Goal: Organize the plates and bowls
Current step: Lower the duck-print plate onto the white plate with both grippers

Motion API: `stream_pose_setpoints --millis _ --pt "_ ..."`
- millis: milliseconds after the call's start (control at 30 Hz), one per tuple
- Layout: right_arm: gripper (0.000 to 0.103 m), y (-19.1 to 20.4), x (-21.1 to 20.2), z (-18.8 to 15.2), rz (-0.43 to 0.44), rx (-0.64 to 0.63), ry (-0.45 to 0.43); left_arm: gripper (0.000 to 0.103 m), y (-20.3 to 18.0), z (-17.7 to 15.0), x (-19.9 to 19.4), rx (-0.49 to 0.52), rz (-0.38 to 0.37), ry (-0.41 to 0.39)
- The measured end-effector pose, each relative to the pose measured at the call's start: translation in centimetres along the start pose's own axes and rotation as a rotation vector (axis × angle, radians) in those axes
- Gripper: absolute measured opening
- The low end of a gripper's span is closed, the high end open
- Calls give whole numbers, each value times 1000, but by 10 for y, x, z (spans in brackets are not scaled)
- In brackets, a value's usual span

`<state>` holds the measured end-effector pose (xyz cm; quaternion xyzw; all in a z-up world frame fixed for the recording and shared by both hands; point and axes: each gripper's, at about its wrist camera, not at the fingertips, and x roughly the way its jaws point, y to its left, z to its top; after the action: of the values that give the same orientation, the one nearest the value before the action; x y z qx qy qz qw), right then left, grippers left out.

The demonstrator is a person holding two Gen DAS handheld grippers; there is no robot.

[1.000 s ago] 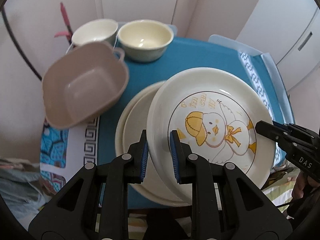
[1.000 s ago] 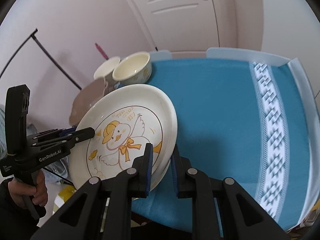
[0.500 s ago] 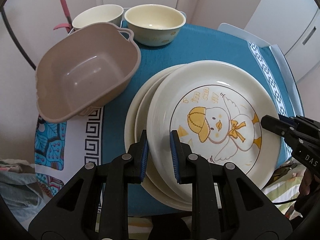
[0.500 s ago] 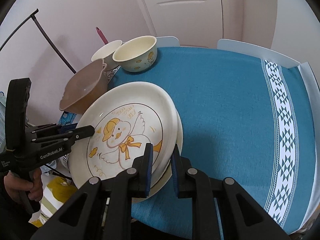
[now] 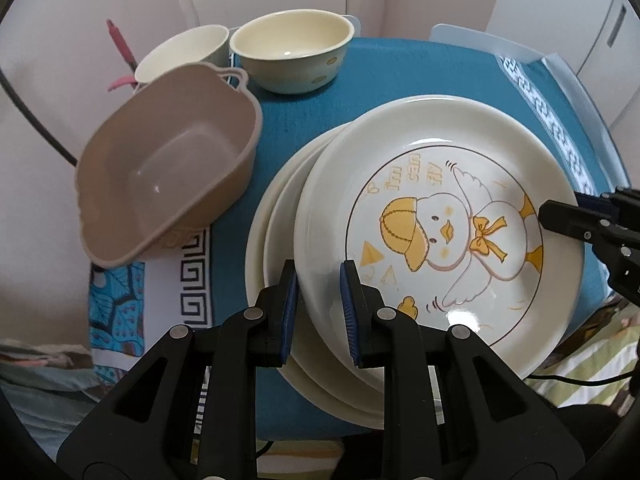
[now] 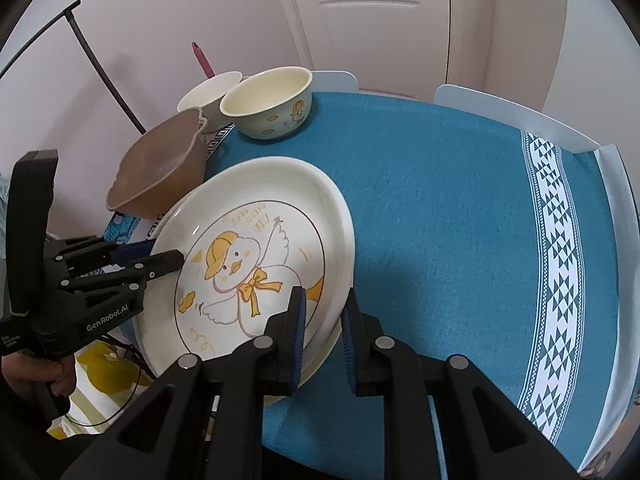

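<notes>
Here, through the left wrist camera, I see my left gripper point(image 5: 318, 312) clamped narrow on the near-left rim of the duck plate point(image 5: 436, 232), one blue pad above the rim and one beneath. The plate sits over a stack of plain cream plates point(image 5: 276, 224) on the blue tablecloth point(image 5: 312, 112). To its left a brown square bowl point(image 5: 168, 180) lies tilted at the table's edge, and behind it stand a cream bowl point(image 5: 292, 56) and a white bowl point(image 5: 182, 54) side by side. The right gripper point(image 5: 560, 216) reaches in from the right edge and bites the plate's far rim.

From the right wrist camera, my right gripper point(image 6: 322, 336) pinches the duck plate point(image 6: 248, 264) at its near-right rim, fingers close together. The left gripper point(image 6: 168, 254) holds the opposite rim. The brown bowl point(image 6: 160, 168) and cream bowl point(image 6: 268, 104) sit beyond.
</notes>
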<state>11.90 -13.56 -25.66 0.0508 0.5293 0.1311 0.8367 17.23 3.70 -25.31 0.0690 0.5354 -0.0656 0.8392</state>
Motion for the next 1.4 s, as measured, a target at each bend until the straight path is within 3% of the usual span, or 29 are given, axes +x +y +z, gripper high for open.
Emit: stream_pose_setpoints --millis 267,433,1100,1400 --pt "16 2 5 -1 -7 -34 15 19 -23 -1 -4 141 173 -28" --pt "16 3 9 0 -2 -40 27 19 -28 -1 -6 185 233 -35" --pt "16 11 13 7 -61 -80 52 19 -25 -5 -9 181 259 -42" --pt "16 9 8 12 -60 -74 49 19 -20 0 -16 147 217 -48"
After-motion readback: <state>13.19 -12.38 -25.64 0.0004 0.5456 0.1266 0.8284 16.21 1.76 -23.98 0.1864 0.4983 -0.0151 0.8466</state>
